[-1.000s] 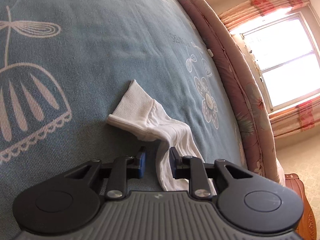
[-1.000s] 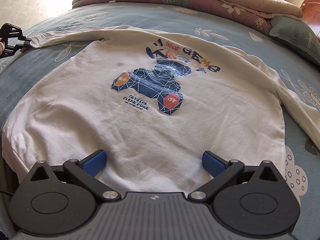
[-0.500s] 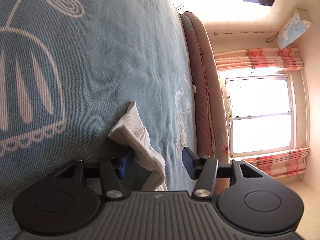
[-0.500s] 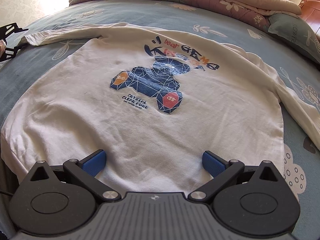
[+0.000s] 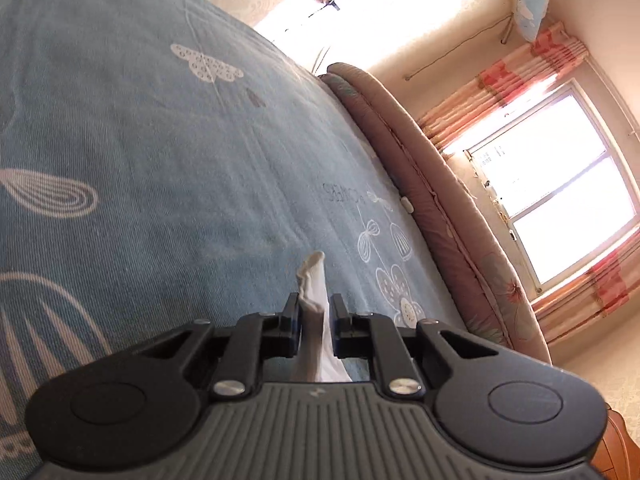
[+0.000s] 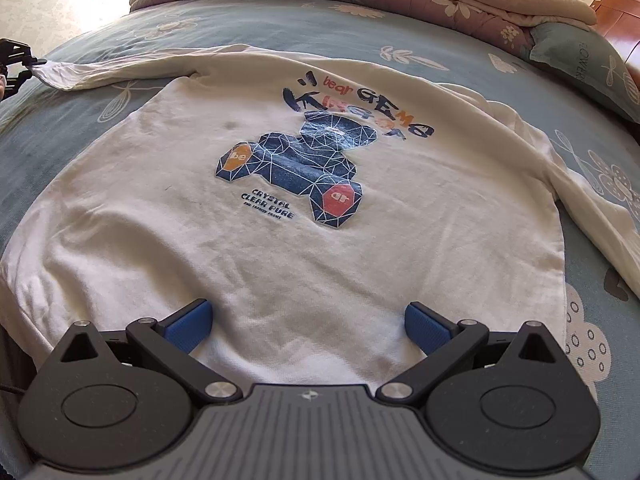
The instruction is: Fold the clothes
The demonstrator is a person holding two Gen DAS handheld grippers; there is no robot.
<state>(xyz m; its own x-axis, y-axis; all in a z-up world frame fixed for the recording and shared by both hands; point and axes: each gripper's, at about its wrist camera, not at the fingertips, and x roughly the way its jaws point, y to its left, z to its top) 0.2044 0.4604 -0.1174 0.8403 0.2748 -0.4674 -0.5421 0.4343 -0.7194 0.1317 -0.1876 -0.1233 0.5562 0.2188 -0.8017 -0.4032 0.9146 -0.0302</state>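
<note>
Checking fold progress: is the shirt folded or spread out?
Spread flat. The shirt lies face up on the bed, print showing, both sleeves stretched outward.

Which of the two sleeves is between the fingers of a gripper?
The far-left sleeve: the left gripper is closing on its cuff. The other sleeve lies free.

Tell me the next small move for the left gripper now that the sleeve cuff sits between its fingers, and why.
Probably finish the pinch, then carry the sleeve cuff in over the sweatshirt. The left gripper jaws are closing with the cuff between them, the sleeve lies stretched out on the bedspread, and the right gripper hangs open over the hem.
</note>
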